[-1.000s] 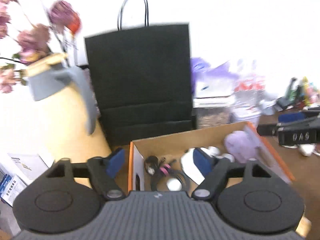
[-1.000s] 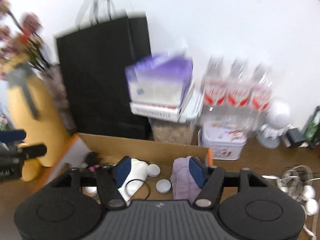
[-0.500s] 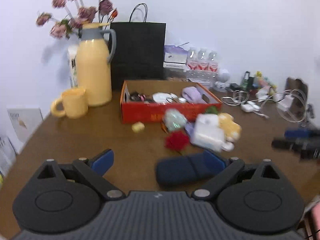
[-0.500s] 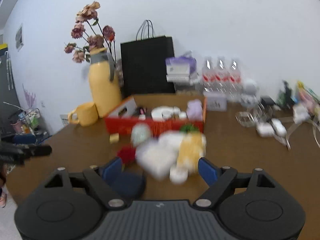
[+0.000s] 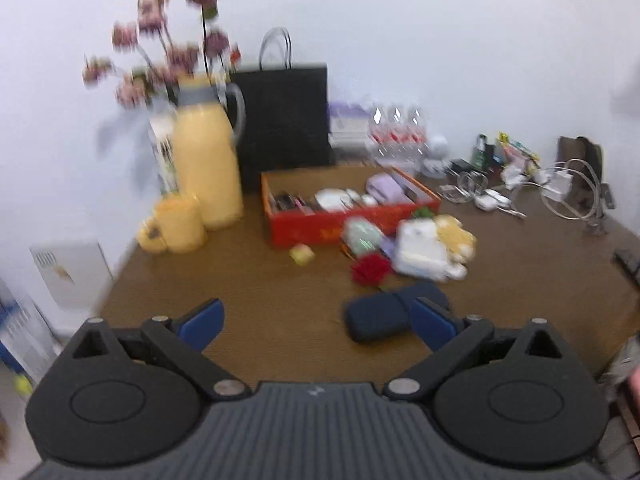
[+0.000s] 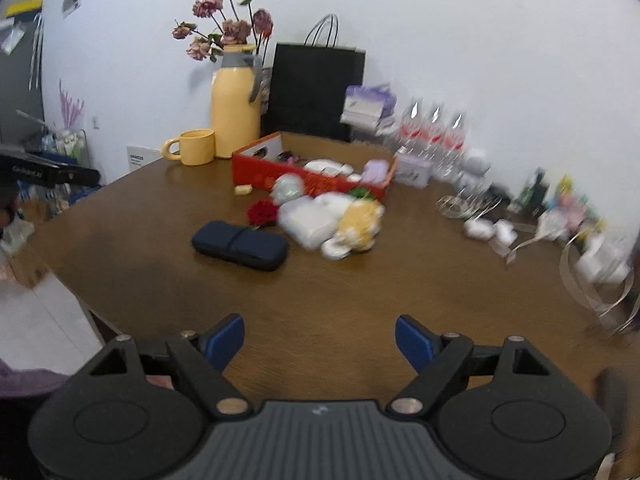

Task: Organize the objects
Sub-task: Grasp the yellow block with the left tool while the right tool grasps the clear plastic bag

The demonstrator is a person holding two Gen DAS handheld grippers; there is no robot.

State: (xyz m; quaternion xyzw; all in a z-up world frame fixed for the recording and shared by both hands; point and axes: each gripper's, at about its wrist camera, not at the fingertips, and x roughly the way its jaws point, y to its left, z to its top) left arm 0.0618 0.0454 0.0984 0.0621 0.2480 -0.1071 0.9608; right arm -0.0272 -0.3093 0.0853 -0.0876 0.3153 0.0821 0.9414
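An orange box (image 5: pixel 320 232) (image 6: pixel 280 172) holding small items stands on the brown table. In front of it lie a dark blue case (image 5: pixel 384 314) (image 6: pixel 240 245), a red flower (image 5: pixel 370 269) (image 6: pixel 262 213), a white packet (image 5: pixel 418 252) (image 6: pixel 308 220), a yellow plush toy (image 5: pixel 456 238) (image 6: pixel 360 224), a pale green round item (image 5: pixel 362 234) and a small yellow block (image 5: pixel 302 254) (image 6: pixel 243 189). My left gripper (image 5: pixel 318 318) is open and empty, just short of the case. My right gripper (image 6: pixel 320 338) is open and empty near the table's front edge.
A yellow jug with flowers (image 5: pixel 206 164) (image 6: pixel 234 112), a yellow mug (image 5: pixel 174 224) (image 6: pixel 194 146) and a black paper bag (image 5: pixel 284 120) (image 6: pixel 316 88) stand at the back. Water bottles (image 6: pixel 434 136), cables and chargers (image 5: pixel 492 196) crowd the right side.
Both grippers have pulled far back from above the box, out to the table's near side. They stay open and empty. The right one has drawn further back since half a second ago.
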